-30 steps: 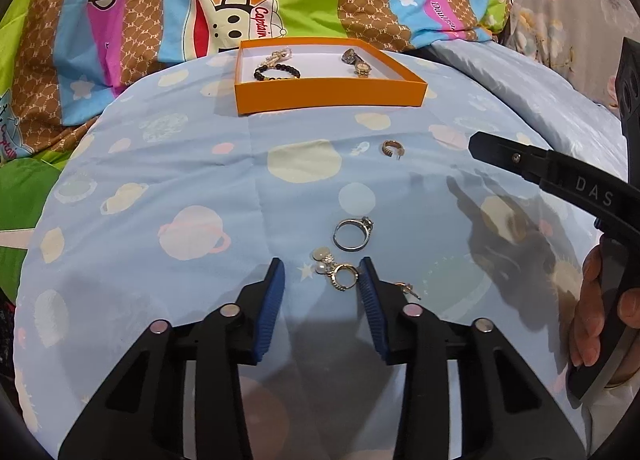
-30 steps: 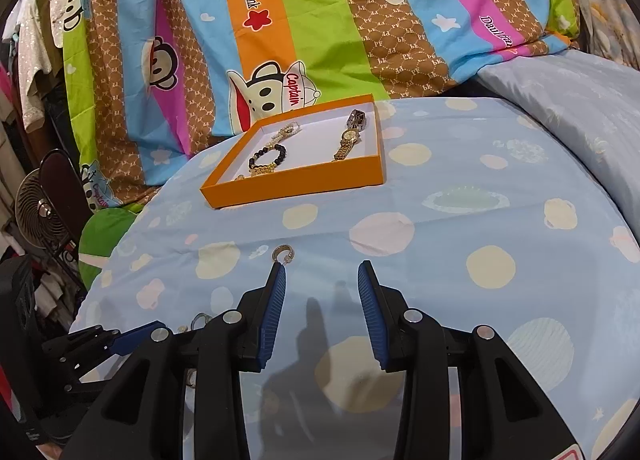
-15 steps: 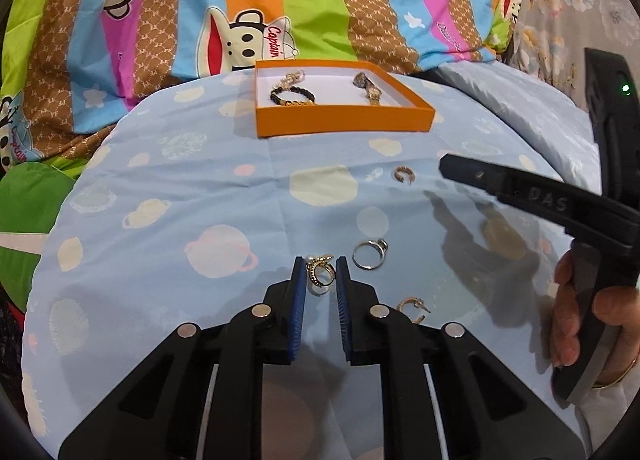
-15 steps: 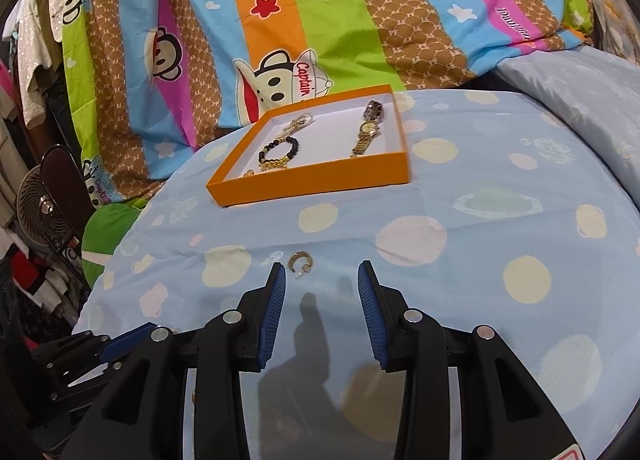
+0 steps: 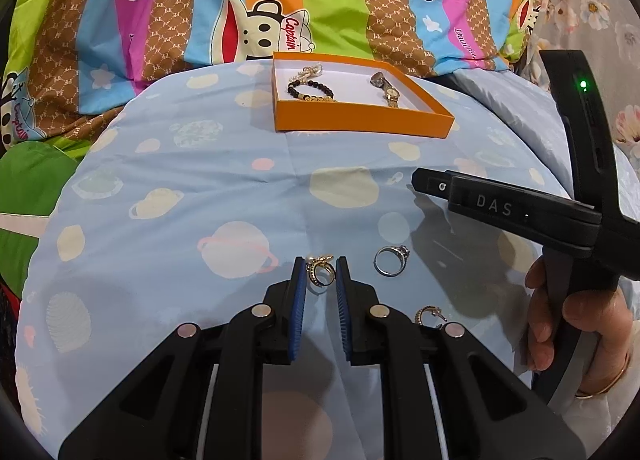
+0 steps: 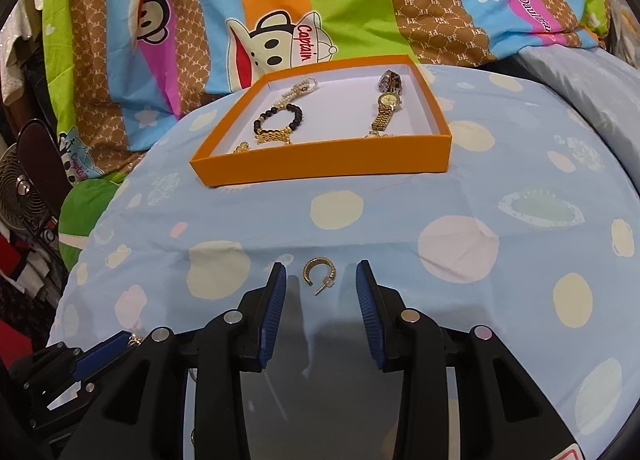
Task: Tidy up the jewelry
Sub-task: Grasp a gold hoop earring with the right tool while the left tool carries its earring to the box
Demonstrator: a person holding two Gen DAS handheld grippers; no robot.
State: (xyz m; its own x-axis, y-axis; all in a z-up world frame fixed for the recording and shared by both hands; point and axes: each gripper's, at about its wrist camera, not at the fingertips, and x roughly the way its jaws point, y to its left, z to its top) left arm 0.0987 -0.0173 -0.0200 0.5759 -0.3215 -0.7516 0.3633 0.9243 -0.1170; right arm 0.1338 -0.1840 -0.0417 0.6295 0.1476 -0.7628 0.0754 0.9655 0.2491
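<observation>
My left gripper [image 5: 320, 274] is shut on a gold charm earring [image 5: 320, 272] and holds it just above the blue spotted sheet. A silver ring [image 5: 391, 260] and a small gold hoop [image 5: 428, 314] lie to its right. My right gripper [image 6: 320, 284] is open, its fingers on either side of a gold hoop earring [image 6: 318, 272] that lies on the sheet. The orange tray [image 6: 320, 168] sits farther back and holds a black bead bracelet [image 6: 278, 120] and a gold watch [image 6: 386, 108]. The tray also shows in the left wrist view [image 5: 360, 122].
A striped monkey-print quilt [image 6: 280, 0] is bunched up behind the tray. The right gripper's body [image 5: 520, 216] crosses the right side of the left wrist view. A fan [image 6: 20, 188] stands off the bed at the left.
My left gripper closed on the gold charm earring and lifted it. My right gripper moved forward and down until its open fingers flank the gold hoop earring.
</observation>
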